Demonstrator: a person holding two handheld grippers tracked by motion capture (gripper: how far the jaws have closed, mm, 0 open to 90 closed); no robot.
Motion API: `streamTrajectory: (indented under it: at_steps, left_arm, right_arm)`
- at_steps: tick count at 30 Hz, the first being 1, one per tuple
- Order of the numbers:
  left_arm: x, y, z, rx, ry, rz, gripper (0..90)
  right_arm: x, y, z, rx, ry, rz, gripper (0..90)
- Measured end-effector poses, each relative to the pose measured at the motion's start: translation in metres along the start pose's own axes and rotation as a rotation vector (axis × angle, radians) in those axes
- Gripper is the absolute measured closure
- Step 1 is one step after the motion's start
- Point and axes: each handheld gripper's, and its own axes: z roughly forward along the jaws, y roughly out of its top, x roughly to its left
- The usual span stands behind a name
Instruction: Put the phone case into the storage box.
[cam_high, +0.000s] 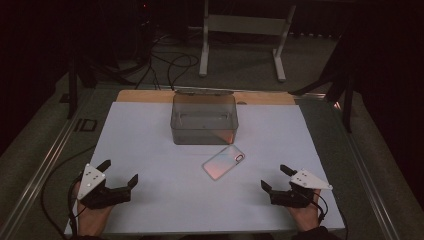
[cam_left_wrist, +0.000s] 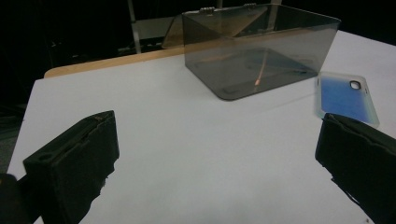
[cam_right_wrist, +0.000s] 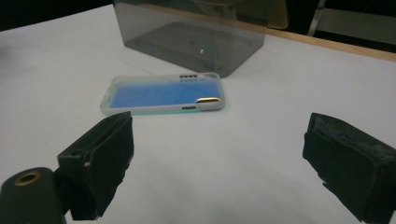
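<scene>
A phone case (cam_high: 223, 161) lies flat on the white table top, just in front of the smoky clear box (cam_high: 204, 119); it looks blue in the gripper views (cam_left_wrist: 344, 99) (cam_right_wrist: 162, 94). The box (cam_left_wrist: 259, 49) (cam_right_wrist: 192, 35) stands open with its lid tipped back, and I see nothing inside. My left gripper (cam_high: 120, 173) rests at the front left, open, jaws wide apart with nothing between them. My right gripper (cam_high: 276, 177) rests at the front right, also open and holding nothing. Both are well short of the case.
The white sheet (cam_high: 150, 130) covers a wooden board whose far edge (cam_high: 145, 96) shows behind the box. Beyond the table, cables (cam_high: 165, 67) and a white metal stand (cam_high: 240, 30) sit on the floor. A metal rail (cam_high: 45, 165) runs along the left side.
</scene>
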Motion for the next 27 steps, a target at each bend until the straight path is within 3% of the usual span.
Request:
streamTrajectory:
  at_steps: [27]
  left_arm:
    - [-0.011, 0.023, 0.023, 0.006, -0.053, 0.033, 0.5]
  right_arm:
    - [-0.001, -0.001, -0.001, -0.003, -0.001, 0.001, 8.7]
